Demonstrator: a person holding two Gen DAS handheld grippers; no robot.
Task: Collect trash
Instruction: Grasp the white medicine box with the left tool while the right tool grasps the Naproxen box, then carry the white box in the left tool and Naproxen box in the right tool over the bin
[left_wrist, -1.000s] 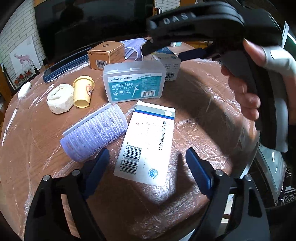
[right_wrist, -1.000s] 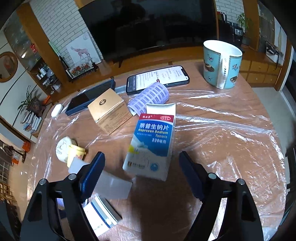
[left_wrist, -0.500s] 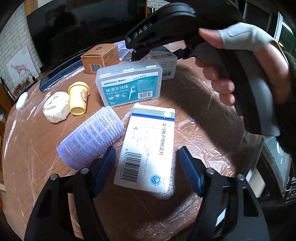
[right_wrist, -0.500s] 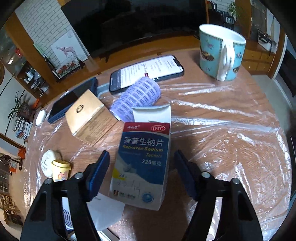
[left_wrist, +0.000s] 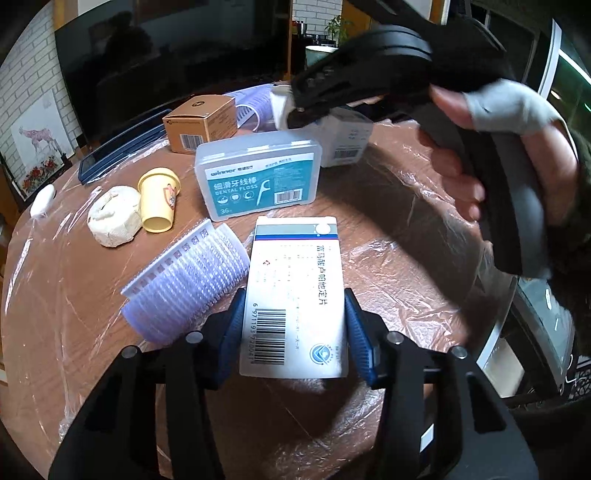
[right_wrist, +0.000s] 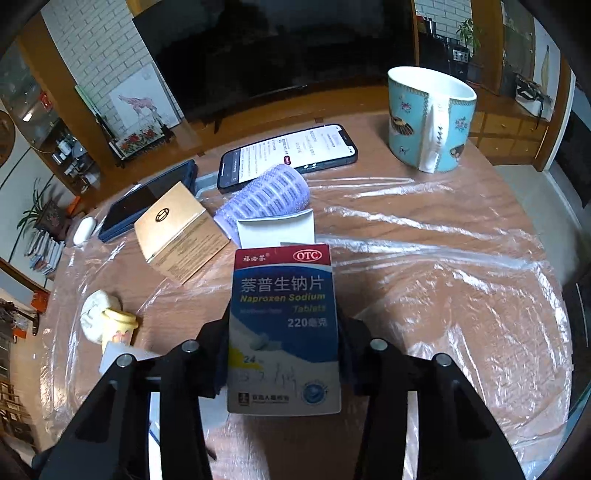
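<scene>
Left wrist view, bottom centre: left hand-held gripper (left_wrist: 293, 332), jaws just closing, now clenching the long sides of a flat white cardboard pill box with a barcode (left_wrist: 295, 295), lying on the round brown bench under clear plastic film (left_wrist: 399, 229). Touching the box's left edge: a lilac plastic hair roller (left_wrist: 188, 284). Farther up, left: a crumpled white wad (left_wrist: 114, 216) lying beside a small yellow cup (left_wrist: 159, 199); centre: a clear dental floss case with teal label (left_wrist: 258, 177); behind it, a tan cardboard carton (left_wrist: 201, 123).

Right wrist view, bottom centre: right hand-held gripper (right_wrist: 282, 350), jaws likewise just closing, grasping a blue-and-red naproxen tablet box (right_wrist: 284, 325), white flap open. Upper centre: a lit black smartphone (right_wrist: 288, 155); upper right: a turquoise patterned mug (right_wrist: 428, 118).
</scene>
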